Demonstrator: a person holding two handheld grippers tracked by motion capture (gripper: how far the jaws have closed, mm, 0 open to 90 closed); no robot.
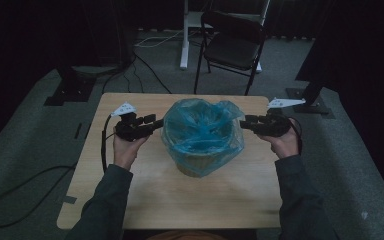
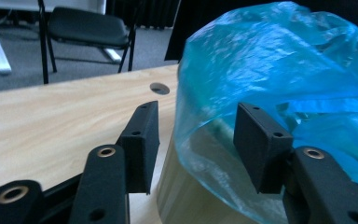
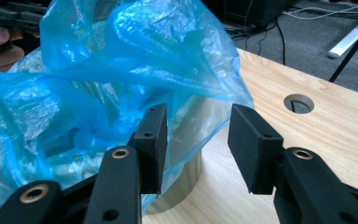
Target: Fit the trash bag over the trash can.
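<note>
Left gripper (image 2: pixel 196 140), foreground: jaws spread wide, nothing pinched, the edge of the blue plastic bag (image 2: pixel 279 88) just ahead of them. Right gripper (image 3: pixel 196 140): jaws likewise apart, empty, beside the bag's opposite side. The bag lines a pale bin (image 1: pixel 196 167) at the centre of the wooden table (image 1: pixel 130 200).

A light wooden table (image 1: pixel 130 200) with rounded corners carries 1 thing: a pale round bin (image 1: pixel 196 167) standing about midway between its left and right edges, nearer the far edge than the near one. A blue plastic bag (image 1: pixel 202 131) lines the bin and drapes over its rim. A round hole (image 3: pixel 299 103) pierces the tabletop near the far edge.
</note>
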